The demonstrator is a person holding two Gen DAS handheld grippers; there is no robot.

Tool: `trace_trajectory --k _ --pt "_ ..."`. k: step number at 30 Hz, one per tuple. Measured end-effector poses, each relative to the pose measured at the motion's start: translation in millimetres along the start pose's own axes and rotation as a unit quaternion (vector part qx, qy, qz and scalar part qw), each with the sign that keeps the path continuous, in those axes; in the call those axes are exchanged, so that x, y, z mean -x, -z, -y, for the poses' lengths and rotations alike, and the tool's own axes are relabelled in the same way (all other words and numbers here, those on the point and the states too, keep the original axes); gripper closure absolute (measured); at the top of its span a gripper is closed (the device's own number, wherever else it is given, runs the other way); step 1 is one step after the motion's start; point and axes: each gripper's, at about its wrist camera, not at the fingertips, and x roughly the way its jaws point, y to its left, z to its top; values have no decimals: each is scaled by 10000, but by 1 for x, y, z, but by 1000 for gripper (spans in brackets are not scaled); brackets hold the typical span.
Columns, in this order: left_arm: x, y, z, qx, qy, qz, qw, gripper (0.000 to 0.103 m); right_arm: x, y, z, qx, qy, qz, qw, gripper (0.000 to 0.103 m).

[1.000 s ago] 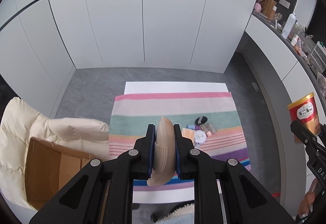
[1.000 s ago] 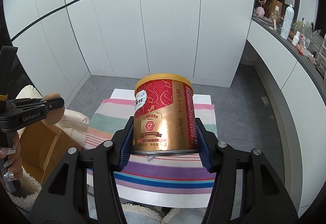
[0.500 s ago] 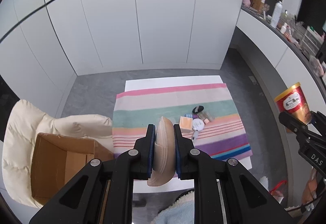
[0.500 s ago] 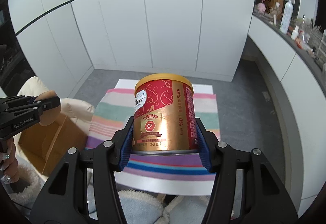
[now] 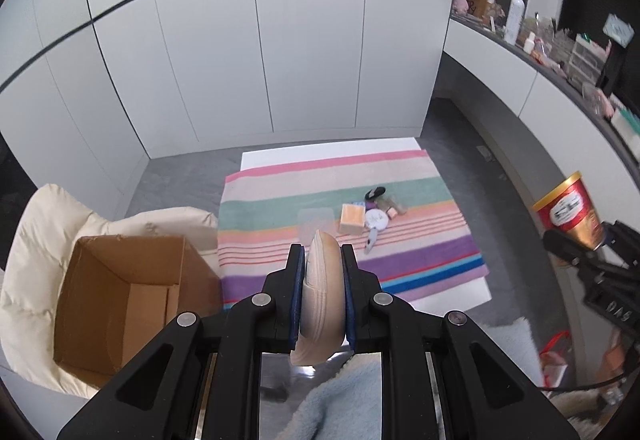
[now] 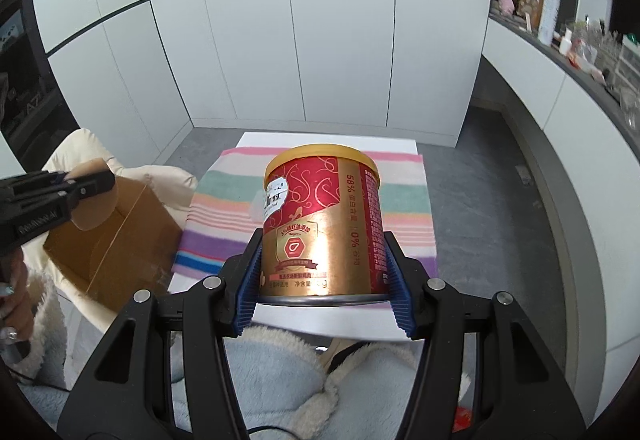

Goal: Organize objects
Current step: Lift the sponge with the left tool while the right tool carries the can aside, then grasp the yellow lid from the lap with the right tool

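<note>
My left gripper [image 5: 322,252] is shut on a beige padded piece [image 5: 322,292], held edge-up between the blue pads, in the air above the near edge of a striped mat [image 5: 320,176]. An open cardboard box [image 5: 128,240] stands low to its left on a cream cushion. In the right wrist view my right gripper [image 6: 323,238] is shut on a red and gold can [image 6: 320,192] with a yellow lid, upright, above the mat [image 6: 224,200]. That view also shows the left gripper [image 6: 96,180] over the box [image 6: 120,240].
A cluster of small items [image 5: 372,214], among them an orange packet and a white round case, lies on the mat. A cream cushion [image 5: 40,240] surrounds the box. White cabinet doors stand behind. A cluttered counter [image 5: 560,52] runs along the right. A hand [image 6: 16,280] holds the left gripper.
Both grippers have drawn back from the mat and drifted left, each still gripping its object. The box now shows more fully in both views.
</note>
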Motion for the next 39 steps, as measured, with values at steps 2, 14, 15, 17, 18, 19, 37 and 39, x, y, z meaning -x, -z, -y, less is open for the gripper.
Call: trace_trajectory --k 2,14,15,17,18,19,37,39 --pt "4 13 0 62 -1 67 10000 85 5 11 1 -21 13 -17 10000 46" --pt "-1 52 -1 -69 96 -221 9997 85 28 61 -3 38 27 -260 9997 46" --pt "-1 53 -1 -82 121 -238 9996 85 28 62 -5 34 32 -253 9997 46" --pt "-3 53 -2 -106 159 -246 9995 85 28 62 -8 27 23 -260 9997 46" --pt "-4 53 -3 -111 167 -254 9995 85 27 63 -9 32 23 -267 9996 46" --pt "-5 53 -4 -106 185 -260 9994 85 26 63 -10 32 41 -278 9996 46" --pt "-52 74 -46 412 330 -954 9940 85 -69 85 -6 -272 -210 -1265 9914 49" --pt "-55 79 -50 465 335 -1026 9931 85 -74 93 -3 -217 -74 -1351 9906 39"
